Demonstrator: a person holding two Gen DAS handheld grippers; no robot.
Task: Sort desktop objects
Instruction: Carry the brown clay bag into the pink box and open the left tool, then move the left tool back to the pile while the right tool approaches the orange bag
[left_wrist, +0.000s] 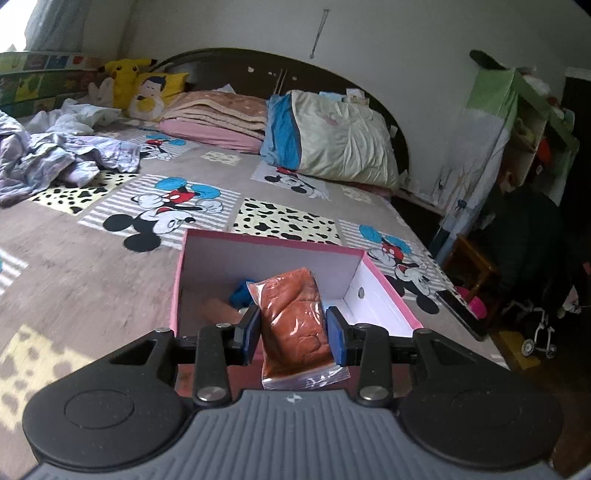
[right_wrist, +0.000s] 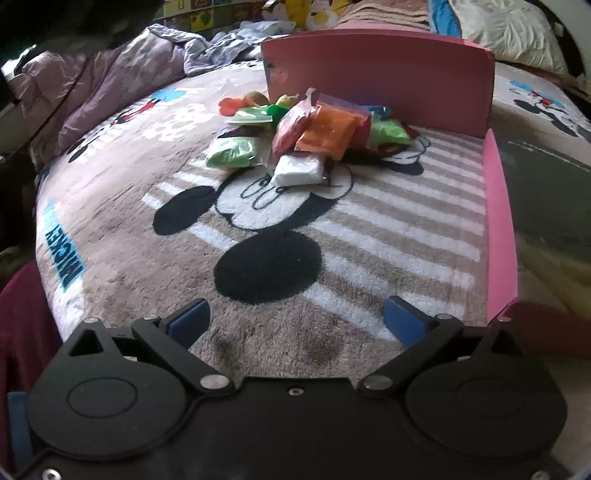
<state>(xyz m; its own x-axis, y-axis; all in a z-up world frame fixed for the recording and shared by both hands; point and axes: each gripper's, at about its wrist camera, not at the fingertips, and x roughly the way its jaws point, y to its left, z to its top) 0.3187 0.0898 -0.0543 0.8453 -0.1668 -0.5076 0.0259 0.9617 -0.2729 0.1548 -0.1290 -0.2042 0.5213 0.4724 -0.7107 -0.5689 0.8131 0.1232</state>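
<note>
In the left wrist view my left gripper (left_wrist: 293, 334) is shut on a clear bag of brown clay (left_wrist: 295, 317) and holds it over the near end of an open pink box (left_wrist: 354, 273) with a white inside. A blue item (left_wrist: 241, 291) and a tan item (left_wrist: 221, 312) lie in the box. In the right wrist view my right gripper (right_wrist: 297, 323) is open and empty, low over the blanket. Ahead of it lies a pile of clay bags: white (right_wrist: 299, 170), orange (right_wrist: 330, 133), red (right_wrist: 291, 129), green (right_wrist: 231, 151). The pink box (right_wrist: 380, 70) stands behind the pile.
All lies on a bed with a Mickey Mouse blanket (left_wrist: 92, 266). Crumpled bedding (left_wrist: 44, 155), pillows (left_wrist: 340, 136) and plush toys (left_wrist: 125, 77) sit toward the headboard. The bed edge, a stool (left_wrist: 476, 266) and a shelf (left_wrist: 532, 122) are at the right.
</note>
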